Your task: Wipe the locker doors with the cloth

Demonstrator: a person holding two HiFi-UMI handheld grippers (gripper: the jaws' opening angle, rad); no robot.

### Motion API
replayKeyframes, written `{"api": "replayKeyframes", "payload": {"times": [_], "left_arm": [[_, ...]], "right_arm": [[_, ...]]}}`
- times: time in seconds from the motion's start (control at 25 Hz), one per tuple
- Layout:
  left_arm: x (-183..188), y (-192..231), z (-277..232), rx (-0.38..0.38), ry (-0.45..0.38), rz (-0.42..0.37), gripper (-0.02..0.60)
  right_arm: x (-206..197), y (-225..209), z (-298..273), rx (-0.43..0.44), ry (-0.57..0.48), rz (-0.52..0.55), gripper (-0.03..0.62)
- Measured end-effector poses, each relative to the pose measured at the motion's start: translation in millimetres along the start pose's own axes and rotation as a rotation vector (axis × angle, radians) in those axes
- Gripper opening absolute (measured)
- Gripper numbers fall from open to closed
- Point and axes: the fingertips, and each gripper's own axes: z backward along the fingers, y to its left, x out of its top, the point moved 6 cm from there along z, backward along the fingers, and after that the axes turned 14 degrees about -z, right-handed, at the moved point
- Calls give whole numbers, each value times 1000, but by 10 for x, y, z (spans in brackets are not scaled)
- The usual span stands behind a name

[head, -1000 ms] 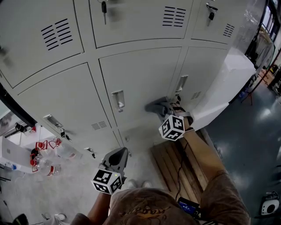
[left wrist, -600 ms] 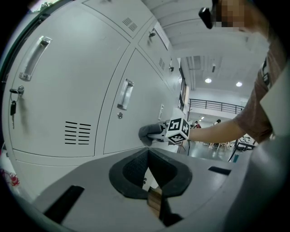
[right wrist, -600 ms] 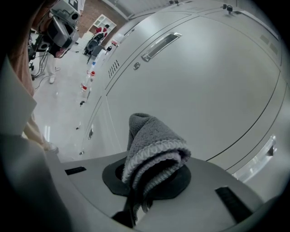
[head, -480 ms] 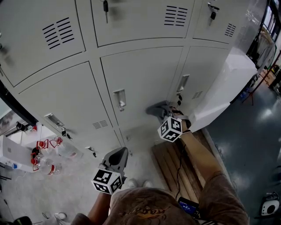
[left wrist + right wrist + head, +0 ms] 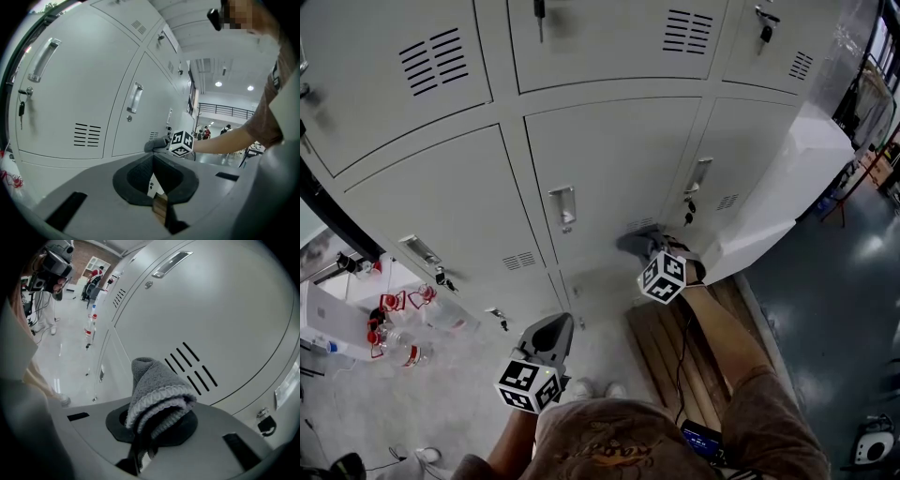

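My right gripper (image 5: 651, 253) is shut on a folded grey cloth (image 5: 637, 244) and presses it against the low part of a pale grey locker door (image 5: 609, 159), beside its vent slots (image 5: 194, 366). In the right gripper view the cloth (image 5: 157, 394) bulges up out of the right gripper (image 5: 152, 417) in a thick roll. My left gripper (image 5: 555, 328) hangs lower, away from the lockers, pointing at the floor by their base. Its jaws are shut with nothing between them. The left gripper view looks past the left gripper (image 5: 151, 163) to the cloth (image 5: 157, 144) on the door.
A wooden pallet (image 5: 675, 347) lies on the floor under my right arm. Water bottles with red caps (image 5: 394, 347) stand at the left by the locker base. A white panel (image 5: 787, 187) leans at the right end. Door handles (image 5: 562, 206) and hanging keys (image 5: 689, 211) stick out.
My right gripper has slid the cloth down the door towards its bottom edge. The left gripper has stayed where it was.
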Motion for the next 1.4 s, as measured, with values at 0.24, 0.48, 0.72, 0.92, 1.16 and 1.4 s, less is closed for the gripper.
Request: {"api": "replayKeyframes", "payload": {"times": [0.24, 0.48, 0.72, 0.92, 1.16, 1.4], "left_arm": [[-32, 20, 30, 2, 9, 14, 0], [-44, 64, 39, 11, 0, 23, 0], [-37, 95, 17, 13, -11, 22, 0], [-30, 110, 2, 11, -14, 21, 0], [-26, 140, -9, 16, -20, 21, 0], [-59, 179, -32, 28, -6, 32, -1]], "right_arm": [[-139, 154, -105, 44, 57, -44, 34], [-287, 518, -50, 112, 75, -85, 34], [-262, 717, 231, 133, 12, -207, 34], [-38, 624, 664, 103, -118, -383, 34], [180, 519, 1279, 67, -307, -592, 34], [173, 561, 1746, 28, -380, -695, 34]]}}
